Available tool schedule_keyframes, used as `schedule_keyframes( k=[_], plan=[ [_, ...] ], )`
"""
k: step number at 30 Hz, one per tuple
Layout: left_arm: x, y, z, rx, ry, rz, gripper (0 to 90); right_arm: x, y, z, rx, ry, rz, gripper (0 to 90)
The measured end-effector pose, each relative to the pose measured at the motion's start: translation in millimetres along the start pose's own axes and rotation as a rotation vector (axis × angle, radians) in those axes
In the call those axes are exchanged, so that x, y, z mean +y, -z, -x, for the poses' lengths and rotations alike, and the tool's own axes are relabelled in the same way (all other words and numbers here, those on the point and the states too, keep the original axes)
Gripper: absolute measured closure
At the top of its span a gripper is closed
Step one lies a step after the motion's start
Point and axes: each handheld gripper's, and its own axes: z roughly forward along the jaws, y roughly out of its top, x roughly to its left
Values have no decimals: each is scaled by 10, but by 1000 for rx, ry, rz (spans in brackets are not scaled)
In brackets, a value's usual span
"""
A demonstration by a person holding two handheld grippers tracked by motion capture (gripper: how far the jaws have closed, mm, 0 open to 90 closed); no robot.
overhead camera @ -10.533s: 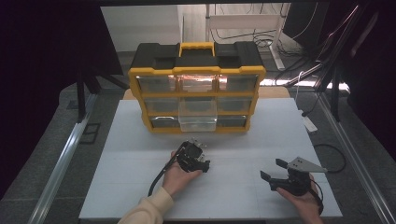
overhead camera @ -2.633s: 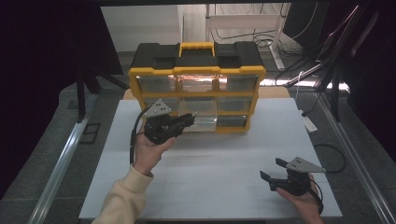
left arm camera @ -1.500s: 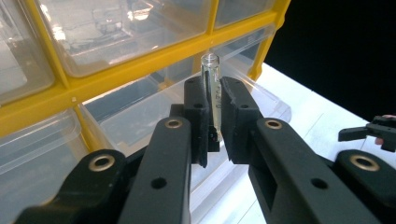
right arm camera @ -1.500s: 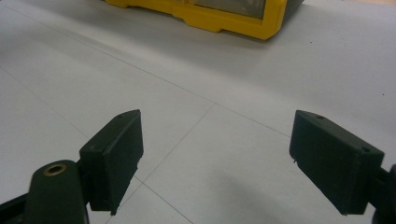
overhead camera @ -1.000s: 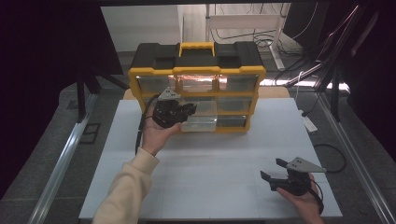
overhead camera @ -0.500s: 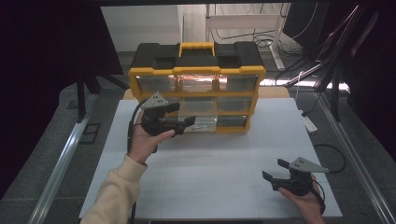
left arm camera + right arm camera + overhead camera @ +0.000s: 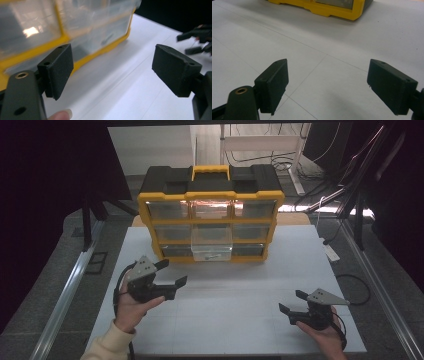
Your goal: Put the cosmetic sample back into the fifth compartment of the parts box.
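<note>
tabletop [image 7: 235,320]: white, matte, flat, faint thin seam lines; takes the lower two thirds of the high view.
organizer [image 7: 210,212]: yellow frame, black lid with yellow handle, three rows of clear plastic drawers; boxy, hard, glossy fronts; upper centre of the high view, at the far end of the tabletop.
middle drawer [image 7: 211,249]: bottom row, clear, pulled out past its neighbours, a small dark part lying inside (too small to name); just below centre of the organizer.
change: a second back the left claw was up at the organizer's drawer fronts; now it sits lower left of the high view, off the organizer, above the tabletop. Its jaws have just been opening, nothing between them.
meaning: looks like the drawer pull is done and let go; drawer stays open, so the next step is probably reaching in or shutting it. My guess only.
left claw [image 7: 171,272]: wide, empty; black plastic body, grey three-cornered plate on top, flat black rubbery pads with screw holes. In the left gripper view the pads frame the blurred organizer corner.
right claw [image 7: 292,302]: wide, empty; same build; lower right of the high view, resting low over the tabletop, well apart from the organizer. No change versus a second back.
hands: a hand under each claw; pale sleeve at the bottom left edge.
</note>
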Motion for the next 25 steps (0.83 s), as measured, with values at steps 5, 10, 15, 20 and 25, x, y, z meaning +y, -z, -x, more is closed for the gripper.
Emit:
schedule_keyframes(
  k=[5, 10, 15, 20, 25],
  plan=[
    [-299, 55, -48, 29, 15, -32, 163, -1, -5, -1, 5, 2, -1, 172],
    [-493, 75, -56, 53, 29, -40, 166, -2, 1, -5, 8, 2, 0, 171],
    [-719, 32, -68, 62, 31, -85, 163, -2, 8, -6, 13, 3, 4, 170],
    [-790, -4, -139, 41, 89, -82, 166, 1, 4, -23, 21, 17, 6, 169],
    [-786, -16, -137, 50, 65, -89, 166, -6, 6, -18, 21, 15, 2, 168]
  ],
)
